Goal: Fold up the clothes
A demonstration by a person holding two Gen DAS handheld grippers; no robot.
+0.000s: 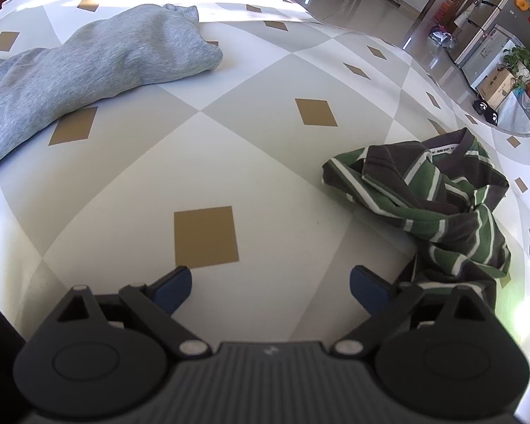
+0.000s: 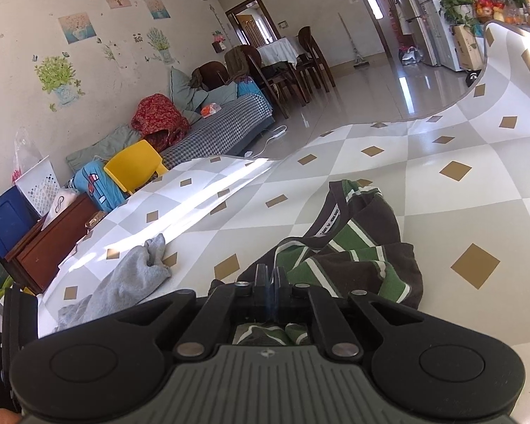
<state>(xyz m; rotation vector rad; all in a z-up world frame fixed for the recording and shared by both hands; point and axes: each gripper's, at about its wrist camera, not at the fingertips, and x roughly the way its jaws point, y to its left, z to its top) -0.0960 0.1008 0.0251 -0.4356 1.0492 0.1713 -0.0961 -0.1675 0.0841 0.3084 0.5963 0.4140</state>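
Note:
A crumpled polo shirt (image 1: 441, 205) with green, dark brown and white stripes lies on the checkered mat (image 1: 229, 162), collar and label facing up. My left gripper (image 1: 270, 289) hovers open over bare mat to the left of the shirt, with nothing between its blue pads. In the right wrist view my right gripper (image 2: 271, 277) has its fingers pressed together at the near edge of the striped shirt (image 2: 353, 258). Fabric bunches around and under the tips. A grey sweatshirt (image 1: 88, 63) lies rumpled at the far left, also visible as grey cloth (image 2: 123, 282).
The mat (image 2: 441, 212) ends at a shiny tiled floor (image 2: 371, 92). Beyond it stand a sofa (image 2: 222, 120) piled with cushions, a yellow chair (image 2: 134, 166), a wooden cabinet (image 2: 53, 240), a dining table with chairs (image 2: 286, 60) and a fridge (image 1: 494, 24).

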